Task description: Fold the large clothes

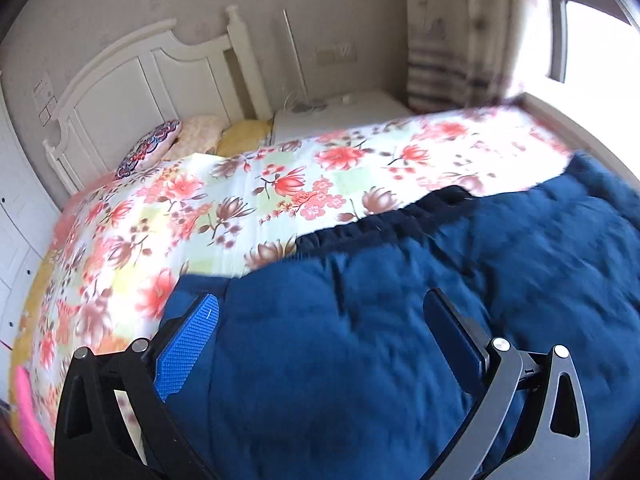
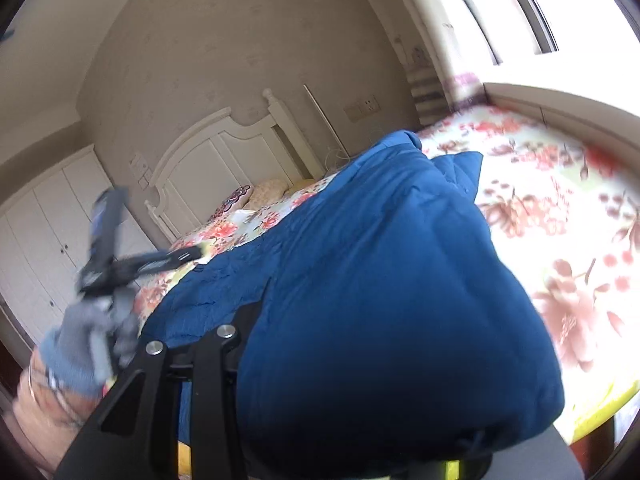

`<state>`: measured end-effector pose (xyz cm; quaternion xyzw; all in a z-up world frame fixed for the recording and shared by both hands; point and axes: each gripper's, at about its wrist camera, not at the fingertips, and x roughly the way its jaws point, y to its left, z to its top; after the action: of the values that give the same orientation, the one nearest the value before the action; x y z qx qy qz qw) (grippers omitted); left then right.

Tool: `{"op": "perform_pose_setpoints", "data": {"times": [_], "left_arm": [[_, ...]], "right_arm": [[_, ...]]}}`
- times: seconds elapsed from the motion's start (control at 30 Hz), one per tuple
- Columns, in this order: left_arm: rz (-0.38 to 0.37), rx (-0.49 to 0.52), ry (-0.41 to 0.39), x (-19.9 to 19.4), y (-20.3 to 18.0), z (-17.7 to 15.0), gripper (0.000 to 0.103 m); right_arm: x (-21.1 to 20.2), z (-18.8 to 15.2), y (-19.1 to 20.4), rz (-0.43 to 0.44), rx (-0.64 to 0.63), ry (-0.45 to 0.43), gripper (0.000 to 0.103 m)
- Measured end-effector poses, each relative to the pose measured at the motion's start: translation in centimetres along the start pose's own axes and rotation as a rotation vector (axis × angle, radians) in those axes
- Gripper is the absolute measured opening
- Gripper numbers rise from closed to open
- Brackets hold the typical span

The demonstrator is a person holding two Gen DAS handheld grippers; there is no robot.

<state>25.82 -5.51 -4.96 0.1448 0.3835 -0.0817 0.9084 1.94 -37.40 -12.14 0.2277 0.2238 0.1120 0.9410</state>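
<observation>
Left tongs (image 1: 320, 312) gape wide above the padded navy-blue quilted garment (image 1: 400, 340); right tongs (image 2: 360, 320) clamp a raised fold of it over the floral-sheeted bed (image 2: 560, 208).

floral bed (image 1: 248, 200) bears blue garment (image 1: 360, 340), pillows (image 1: 148, 148).

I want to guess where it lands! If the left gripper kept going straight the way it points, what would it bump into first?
Probably the blue garment lying on the flowery bed cover; the left gripper, jaws wide open, points down at it.
</observation>
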Motion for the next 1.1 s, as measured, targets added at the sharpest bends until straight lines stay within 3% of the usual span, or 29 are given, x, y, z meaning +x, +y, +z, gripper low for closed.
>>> {"op": "perform_pose_setpoints", "data": {"times": [0.17, 0.27, 0.4, 0.53, 0.63, 0.67, 0.73, 0.8, 0.83, 0.93, 0.97, 1.03, 1.1], "left_arm": [[0.010, -0.006, 0.178, 7.6, -1.1, 0.5, 0.099], [-0.029, -0.063, 0.110, 5.3, 0.7, -0.2, 0.097], [-0.088, -0.111, -0.070, -2.9, 2.4, -3.9, 0.097], [-0.138, -0.027, -0.117, -8.0, 0.3, -11.3, 0.098], [-0.186, 0.109, -0.076, -8.3, -3.0, -16.2, 0.098], [-0.135, 0.161, -0.127, -8.6, -3.9, -18.0, 0.098], [-0.152, 0.184, -0.148, -9.2, -3.5, -19.0, 0.097], [-0.273, 0.086, -0.146, -10.7, 0.0, -18.6, 0.098], [-0.283, 0.028, -0.175, -11.5, 2.0, -18.3, 0.098], [-0.210, -0.223, -0.272, -14.0, 11.4, -17.8, 0.098], [-0.151, -0.323, -0.301, -14.8, 15.3, -18.0, 0.098], [-0.089, -0.467, -0.334, -16.3, 21.0, -18.7, 0.098], [-0.063, -0.526, -0.363, -17.5, 24.0, -19.5, 0.098]], "right_arm": [[-0.6, 0.8, 1.4, -0.024, -0.088, -0.001, 0.039], [-0.6, 1.2, 1.8, -0.026, -0.114, -0.004, 0.039], [-1.0, 1.2, 2.0, -0.032, -0.127, -0.012, 0.039], [-1.1, 1.5, 3.2, -0.046, -0.160, -0.019, 0.039], [-0.6, 1.9, 5.3, -0.066, -0.207, -0.028, 0.039], [-0.5, 1.9, 6.6, -0.069, -0.251, -0.026, 0.039], [-0.4, 2.0, 9.3, -0.094, -0.350, -0.043, 0.039], [-0.1, 2.2, 12.9, -0.109, -0.471, -0.061, 0.039], [0.2, 2.1, 15.0, -0.123, -0.542, -0.071, 0.039], [2.2, 1.0, 21.3, -0.139, -0.733, -0.082, 0.039], [3.2, 0.3, 23.6, -0.140, -0.795, -0.081, 0.039], [6.2, -2.9, 29.2, -0.148, -0.977, -0.041, 0.040], [9.2, -7.0, 33.2, -0.130, -1.139, 0.036, 0.041]]}}
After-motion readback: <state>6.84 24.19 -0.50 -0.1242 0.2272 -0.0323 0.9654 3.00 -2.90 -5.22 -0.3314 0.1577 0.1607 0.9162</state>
